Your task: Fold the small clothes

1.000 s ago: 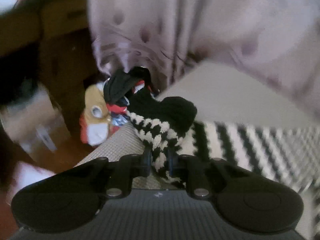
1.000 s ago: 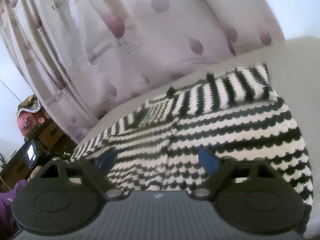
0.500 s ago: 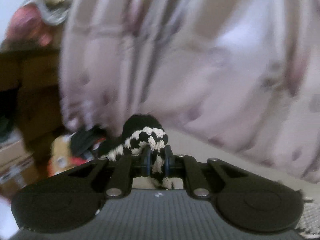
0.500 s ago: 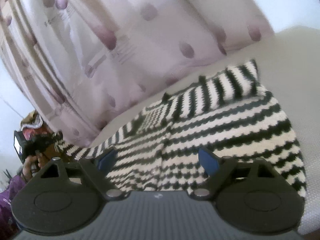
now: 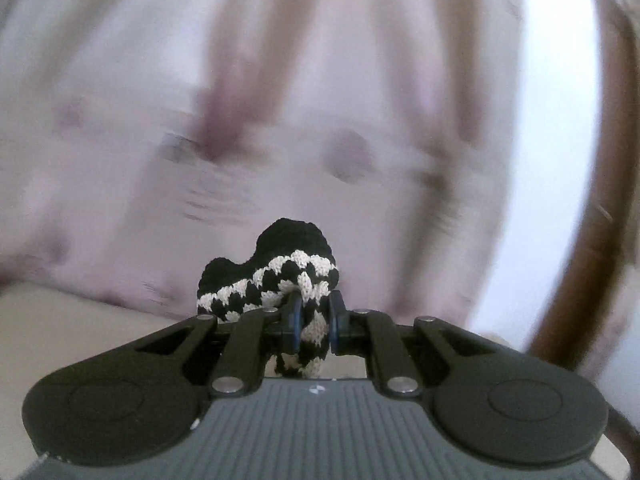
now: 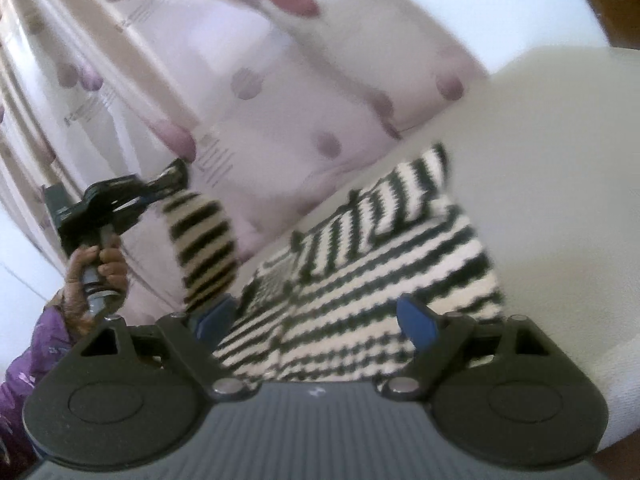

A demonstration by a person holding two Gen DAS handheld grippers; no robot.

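Observation:
A black-and-white striped knit garment lies spread on a pale cushion. Its left sleeve is lifted off the cushion and hangs in an arc. My left gripper is shut on the sleeve's black-trimmed cuff. In the right wrist view that left gripper appears at the left, held up by a hand. My right gripper hovers open just above the near part of the garment, nothing between its blue pads.
A pale curtain with mauve dots hangs close behind the cushion. A brown wooden frame stands at the right of the left wrist view. A purple sleeve is at the lower left.
My left gripper swung up and rightward with the cuff, lifting the sleeve off the cushion; the floor clutter has left its view. My right gripper drifted a little and stayed open.

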